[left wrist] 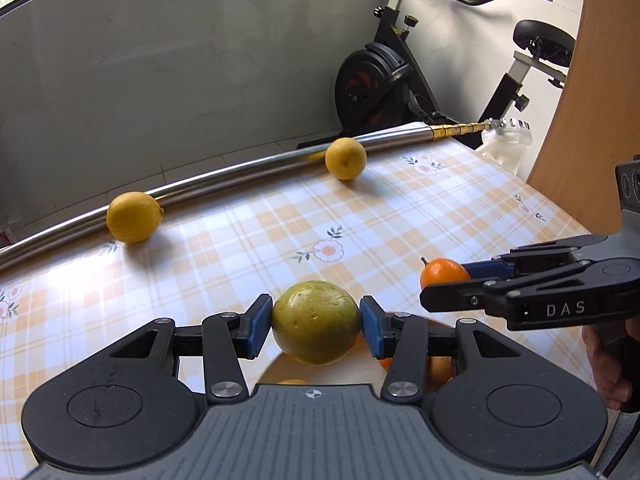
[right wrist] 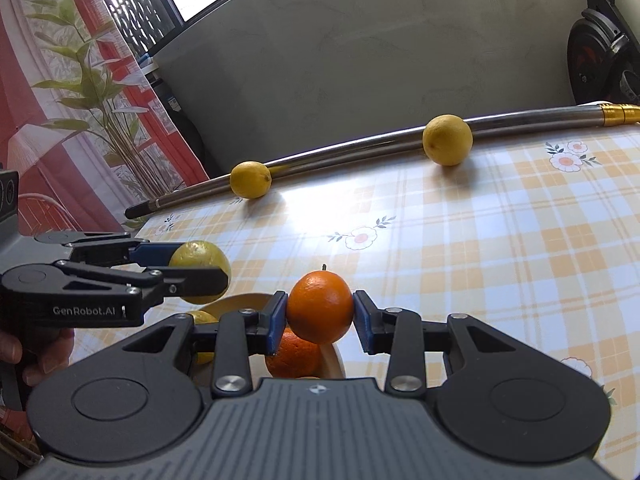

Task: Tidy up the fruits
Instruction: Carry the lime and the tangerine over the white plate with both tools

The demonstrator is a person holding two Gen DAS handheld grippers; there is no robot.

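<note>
Left gripper (left wrist: 316, 322) clamped on a greenish lemon (left wrist: 316, 322), up off the table (left wrist: 240, 232). Right gripper (right wrist: 320, 316) squeezing an orange (right wrist: 319, 307), right over a bowl (right wrist: 334, 360) with another orange (right wrist: 294, 356) inside. Two more lemons (left wrist: 134, 217) (left wrist: 345, 159) way back, touching a metal pole (left wrist: 248, 164).

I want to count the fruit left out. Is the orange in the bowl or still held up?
Held up: the right gripper clamps the orange above the bowl, not in it.
</note>
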